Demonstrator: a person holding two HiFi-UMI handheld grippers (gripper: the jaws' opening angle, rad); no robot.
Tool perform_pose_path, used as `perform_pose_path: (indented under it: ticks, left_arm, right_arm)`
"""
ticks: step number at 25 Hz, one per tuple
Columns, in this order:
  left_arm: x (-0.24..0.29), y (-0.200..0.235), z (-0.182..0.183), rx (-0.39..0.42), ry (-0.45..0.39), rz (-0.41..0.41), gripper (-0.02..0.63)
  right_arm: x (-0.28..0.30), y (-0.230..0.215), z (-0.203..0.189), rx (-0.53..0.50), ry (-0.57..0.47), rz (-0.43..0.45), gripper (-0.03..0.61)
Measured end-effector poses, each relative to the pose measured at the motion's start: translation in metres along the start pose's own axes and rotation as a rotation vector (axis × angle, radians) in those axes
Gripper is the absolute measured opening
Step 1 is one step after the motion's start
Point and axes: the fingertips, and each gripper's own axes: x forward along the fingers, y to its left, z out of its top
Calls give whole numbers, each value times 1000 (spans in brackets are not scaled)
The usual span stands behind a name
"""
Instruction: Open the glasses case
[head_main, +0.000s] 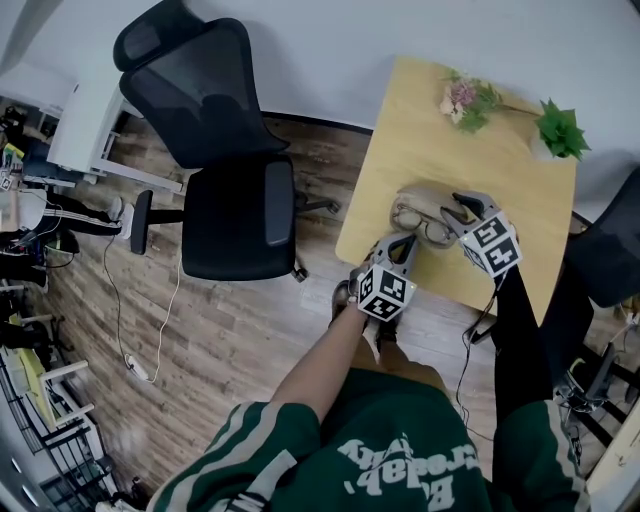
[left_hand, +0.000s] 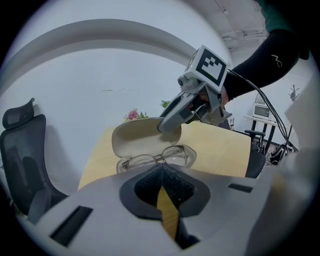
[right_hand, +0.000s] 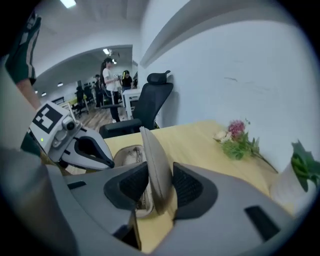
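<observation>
**Glasses case** (head_main: 418, 213): open, on the wooden table (head_main: 470, 160), toward its 7 o'clock corner in the head view. The base lies flat and the lid (right_hand: 154, 160) is raised upright.

**Glasses** (left_hand: 159, 157): clear-framed, folded, lying in the base.

**Right gripper** (head_main: 453, 211): comes in from the case's 4 o'clock, with its claw pinching the raised lid between both pads.

**Left gripper** (head_main: 404, 244): at the case's 6 o'clock, with its claw pressed together at the tips and nothing between them. The tips are just beside the near rim of the base; whether they touch it cannot be told.

**Flowers** (head_main: 465, 100): a pink sprig lying on the table at the case's 1 o'clock.

**Potted plant** (head_main: 558, 128): at the table's 2 o'clock corner.

**Office chair** (head_main: 225, 150): black, on the wood floor at the table's 9 o'clock.
</observation>
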Motion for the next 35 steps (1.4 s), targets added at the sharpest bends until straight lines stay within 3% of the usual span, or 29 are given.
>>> perform_pose_path:
  ticks: [5, 10, 16, 35]
  left_arm:
    - [2, 0, 1, -6, 3, -6, 15]
    - [1, 1, -1, -17, 9, -9, 15]
    - [0, 1, 1, -26, 7, -12, 15]
    - [-4, 1, -1, -40, 1, -31, 15]
  right_arm:
    - [4, -9, 1, -35, 13, -66, 147]
    - [2, -26, 6, -55, 7, -139, 192]
    - [8, -40, -1, -38, 23, -212, 196]
    - [44, -63, -31, 77, 113, -179, 242]
